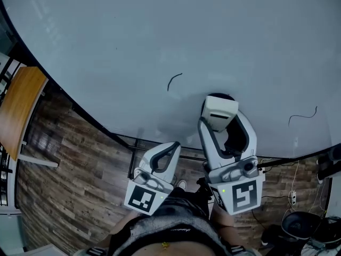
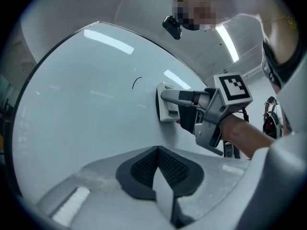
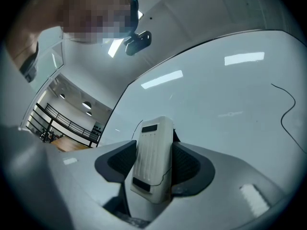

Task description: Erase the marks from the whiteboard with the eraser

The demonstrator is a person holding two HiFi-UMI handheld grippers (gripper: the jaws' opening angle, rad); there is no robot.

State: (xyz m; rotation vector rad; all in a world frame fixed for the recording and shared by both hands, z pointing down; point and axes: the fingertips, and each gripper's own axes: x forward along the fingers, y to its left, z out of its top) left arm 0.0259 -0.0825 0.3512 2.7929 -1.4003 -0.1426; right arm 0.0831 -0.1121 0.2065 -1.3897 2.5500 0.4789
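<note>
A large whiteboard fills the head view. It bears a short black curved mark near the middle and a longer thin line at the right. My right gripper is shut on a white eraser, which rests against the board just below and right of the curved mark. The eraser stands between the pads in the right gripper view, with the long line to its right. My left gripper hangs low, shut and empty. From the left gripper view I see the eraser and the curved mark.
Wooden floor lies below the board. A wooden tabletop stands at the far left. Cables and dark gear sit on the floor at the lower right. The person's torso fills the bottom edge.
</note>
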